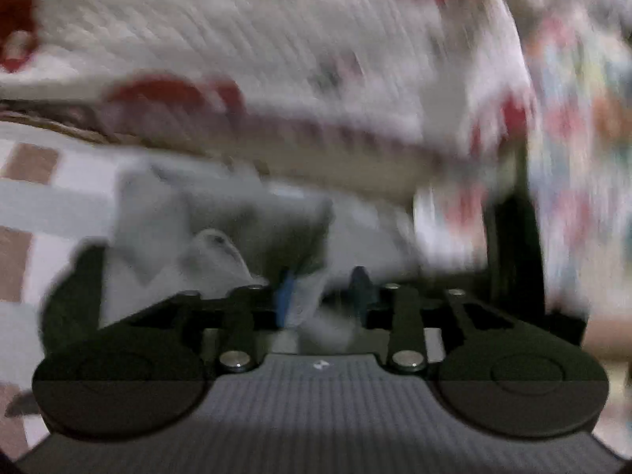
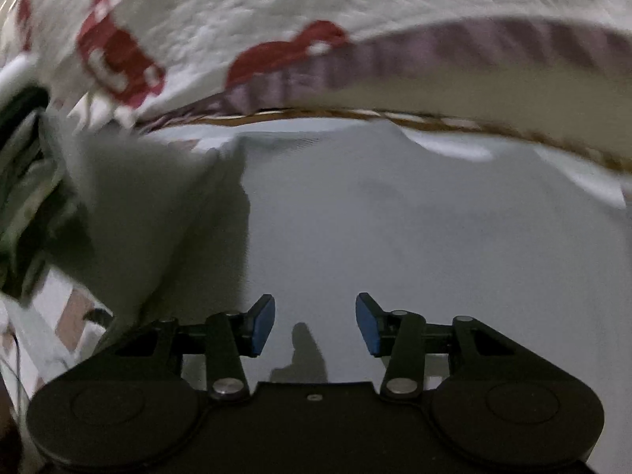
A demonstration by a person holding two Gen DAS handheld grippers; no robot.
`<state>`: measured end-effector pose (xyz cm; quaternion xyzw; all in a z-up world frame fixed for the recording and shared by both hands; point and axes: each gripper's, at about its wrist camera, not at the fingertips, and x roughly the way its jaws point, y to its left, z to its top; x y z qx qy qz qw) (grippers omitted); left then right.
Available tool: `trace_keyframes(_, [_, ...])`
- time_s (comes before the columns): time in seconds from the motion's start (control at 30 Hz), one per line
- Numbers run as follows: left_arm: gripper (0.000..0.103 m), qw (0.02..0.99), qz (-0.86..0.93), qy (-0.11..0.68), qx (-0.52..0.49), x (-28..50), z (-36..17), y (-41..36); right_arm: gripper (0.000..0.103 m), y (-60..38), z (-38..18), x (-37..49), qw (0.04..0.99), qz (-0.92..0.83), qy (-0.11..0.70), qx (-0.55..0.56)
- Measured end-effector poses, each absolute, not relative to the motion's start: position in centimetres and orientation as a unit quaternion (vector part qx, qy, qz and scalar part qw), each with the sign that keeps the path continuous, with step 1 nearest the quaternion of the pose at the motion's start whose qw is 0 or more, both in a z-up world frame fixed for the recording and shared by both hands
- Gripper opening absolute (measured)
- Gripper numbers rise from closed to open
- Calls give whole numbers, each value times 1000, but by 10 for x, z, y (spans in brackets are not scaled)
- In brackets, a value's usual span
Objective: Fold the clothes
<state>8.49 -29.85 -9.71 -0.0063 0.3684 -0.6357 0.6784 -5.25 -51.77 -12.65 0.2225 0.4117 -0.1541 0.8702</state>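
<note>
Pale grey-white cloth, the garment [image 2: 395,217], lies spread flat ahead of the right gripper [image 2: 315,324] and fills most of that view; it rests on a checked sheet [image 1: 35,193] of white and pinkish-brown squares. Beyond it, across both views, a white quilt [image 2: 245,12] printed with red cars drapes over a raised edge with a striped lilac border [image 2: 454,45] (all badly blurred). No containers show. The right gripper's blue pads [image 2: 262,326] stand well apart with nothing between them, above bare garment. A lifted fold of the garment [image 2: 158,213] rises to its left. The left gripper [image 1: 322,296] pinches a bunched part of the same garment [image 1: 221,229] between its close-set fingers. Smooth cloth stretches ahead and right of the right gripper.
</note>
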Motion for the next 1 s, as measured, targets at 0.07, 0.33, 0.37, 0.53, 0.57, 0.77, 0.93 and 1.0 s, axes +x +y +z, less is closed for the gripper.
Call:
trace_keyframes(0.07, [43, 683, -640, 345, 68, 69, -103, -295, 51, -521, -130, -59, 865, -146, 423, 228])
trace_keyframes(0.33, [60, 702, -590, 333, 222, 96, -121, -259, 51, -526, -109, -69, 872, -132, 428, 195])
trace_keyframes(0.37, [60, 708, -583, 335, 217, 98, -124, -260, 51, -526, -108, -68, 872, -131, 427, 200])
trace_keyframes(0.53, [60, 687, -597, 363, 200, 98, -136, -267, 51, -522, -110, -62, 857, -99, 416, 287])
trace_keyframes(0.57, [60, 691, -593, 359, 204, 97, -138, -267, 51, -519, -113, -61, 846, -82, 407, 335])
trace_keyframes(0.77, [55, 714, -571, 336, 226, 91, -146, -268, 55, -478, -121, -18, 858, -17, 448, 250])
trace_keyframes(0.93, [37, 724, -559, 336, 223, 100, -149, -266, 55, -474, -132, 5, 862, -12, 474, 180])
trace_keyframes(1.0, [37, 723, -556, 346, 219, 105, -151, -266, 56, -478, -141, 10, 859, -20, 478, 184])
